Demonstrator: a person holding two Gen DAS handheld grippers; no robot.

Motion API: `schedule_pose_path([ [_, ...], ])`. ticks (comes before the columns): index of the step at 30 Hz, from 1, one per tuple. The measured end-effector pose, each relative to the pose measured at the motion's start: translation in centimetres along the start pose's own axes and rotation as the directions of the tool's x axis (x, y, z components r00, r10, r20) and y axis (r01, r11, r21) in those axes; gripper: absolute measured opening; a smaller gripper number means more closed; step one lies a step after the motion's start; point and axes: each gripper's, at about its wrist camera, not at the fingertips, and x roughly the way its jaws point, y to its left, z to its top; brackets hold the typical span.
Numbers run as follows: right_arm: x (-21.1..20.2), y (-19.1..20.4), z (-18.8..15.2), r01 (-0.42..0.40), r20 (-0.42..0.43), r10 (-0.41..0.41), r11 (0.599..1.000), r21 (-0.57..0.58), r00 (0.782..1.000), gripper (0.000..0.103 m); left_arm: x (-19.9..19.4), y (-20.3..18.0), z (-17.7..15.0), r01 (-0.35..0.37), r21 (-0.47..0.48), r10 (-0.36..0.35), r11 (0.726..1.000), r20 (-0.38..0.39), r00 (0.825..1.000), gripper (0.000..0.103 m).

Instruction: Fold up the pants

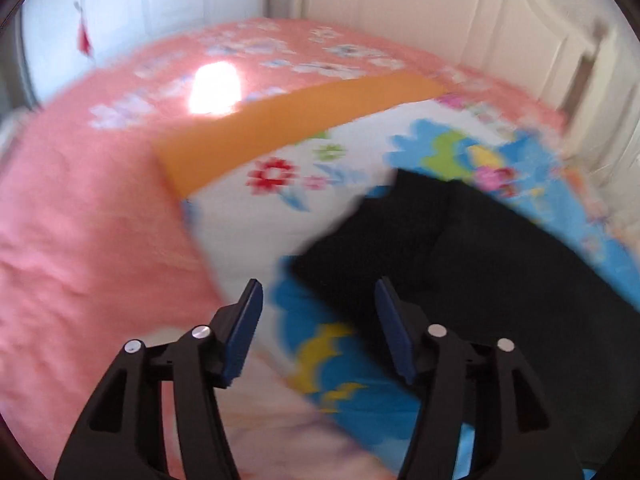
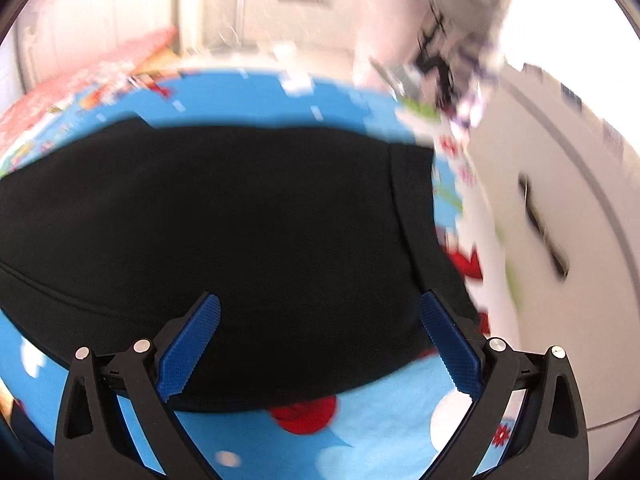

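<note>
On the bed, black pants (image 2: 224,216) are lying over a cartoon blanket (image 2: 360,436). Left gripper (image 1: 318,300) is hanging open, holding nothing. Right gripper (image 2: 320,312) is gaping wide above the pants.

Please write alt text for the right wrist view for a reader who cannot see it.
The open right claw hangs over black pants lying on a blue cartoon-print cover, its blue pads apart and gripping nothing. A white cabinet stands blurred at the right.
</note>
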Motion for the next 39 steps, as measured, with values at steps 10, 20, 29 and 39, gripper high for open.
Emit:
schedule_pose_path([
  [10, -4.7, 17.2, 6.4, -0.400, 0.165, 0.426, 0.900, -0.172, 0.889, 0.097, -2.6, -5.4, 1.8, -0.033, 0.219, -0.015, 0.975, 0.216, 0.976, 0.063],
  [20, -1.2, 36.3, 7.6, -0.590, -0.051, 0.616, 0.722, -0.362, 0.786, 0.097, 1.4, -9.0, 0.9, -0.054, 0.341, 0.007, 0.939, 0.138, 0.990, 0.047],
  [29, 1.8, 39.2, 3.4, -0.535, -0.162, 0.519, 0.733, -0.421, 0.839, 0.098, 2.4, -9.1, 1.7, -0.081, 0.372, 0.039, 0.925, 0.120, 0.992, 0.047],
  [39, 2.0, 39.2, 3.1, -0.532, -0.151, 0.523, 0.732, -0.425, 0.839, 0.098, 2.7, -9.8, 1.9, -0.112, 0.403, 0.072, 0.908, 0.114, 0.991, 0.047],
])
